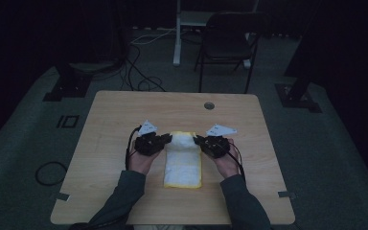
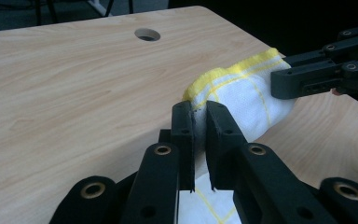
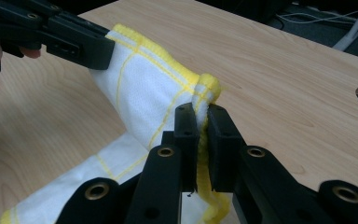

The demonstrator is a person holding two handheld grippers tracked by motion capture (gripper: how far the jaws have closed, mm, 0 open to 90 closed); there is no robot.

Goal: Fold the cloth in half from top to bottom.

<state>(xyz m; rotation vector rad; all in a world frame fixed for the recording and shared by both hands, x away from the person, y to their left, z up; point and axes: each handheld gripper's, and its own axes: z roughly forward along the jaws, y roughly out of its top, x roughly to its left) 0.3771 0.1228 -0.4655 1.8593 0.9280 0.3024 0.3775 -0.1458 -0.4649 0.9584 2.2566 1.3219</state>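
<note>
A white cloth with yellow edging (image 1: 183, 163) lies folded lengthwise in the middle of the wooden table (image 1: 110, 120). Its far end is lifted off the wood and held by both grippers. My left gripper (image 1: 167, 139) is shut on the cloth's far left corner (image 2: 223, 88), the fabric pinched between its pads (image 2: 186, 126). At the opposite side, my right gripper (image 1: 197, 140) is shut on the far right corner (image 3: 205, 91), with the yellow hem caught between its black pads (image 3: 216, 126). The near part of the cloth (image 3: 98, 172) rests flat on the table.
A round cable hole (image 1: 209, 105) sits near the table's far edge. Beyond the table stand a dark folding chair (image 1: 227, 40) and a white stand (image 1: 178, 33), with cables on the floor. Bare wood lies on both sides of the cloth.
</note>
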